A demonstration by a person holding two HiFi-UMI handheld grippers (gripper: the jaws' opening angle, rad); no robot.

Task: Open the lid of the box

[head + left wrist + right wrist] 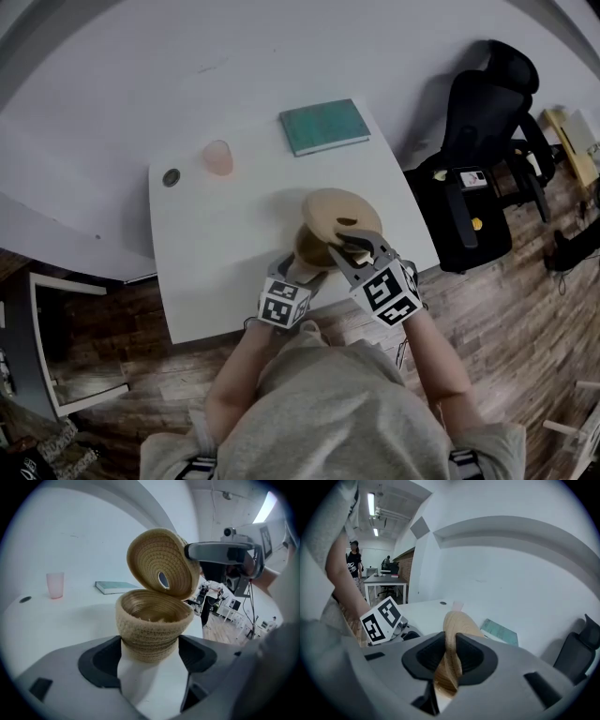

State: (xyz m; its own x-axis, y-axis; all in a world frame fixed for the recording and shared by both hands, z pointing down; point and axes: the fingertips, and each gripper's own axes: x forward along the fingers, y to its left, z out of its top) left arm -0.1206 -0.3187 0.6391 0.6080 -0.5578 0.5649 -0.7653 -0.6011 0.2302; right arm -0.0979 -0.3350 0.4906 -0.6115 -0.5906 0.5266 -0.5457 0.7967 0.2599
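A round woven box stands near the front edge of the white table. My left gripper is shut on the box's lower body; in the left gripper view the box sits pressed between both pads and is open on top. Its woven lid is lifted and tilted above the box's far side. My right gripper is shut on the lid's rim. The right gripper view shows the lid edge-on, pinched between the pads. From the left gripper view the lid's underside faces me.
A teal book lies at the table's far right. A pink cup and a small dark disc stand at the far left. A black office chair is just right of the table, on wooden floor.
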